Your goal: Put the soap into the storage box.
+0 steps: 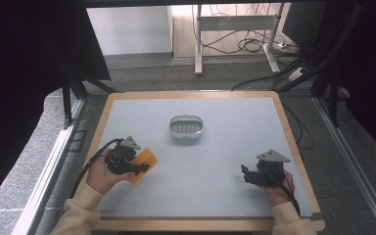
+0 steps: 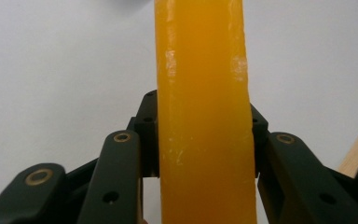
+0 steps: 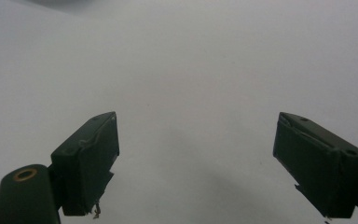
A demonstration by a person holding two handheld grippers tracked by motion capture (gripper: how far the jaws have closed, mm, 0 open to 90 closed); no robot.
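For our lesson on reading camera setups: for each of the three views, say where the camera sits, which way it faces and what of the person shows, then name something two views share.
High view: above the person's side, facing forward and down on the table; both forearms, left tool, right tool, grey dish.
Left gripper view: on the left tool, along jaws clamping the orange bar.
Right gripper view: on the right tool, along open jaws over bare grey table.
Shared: the orange bar in high and left gripper views.
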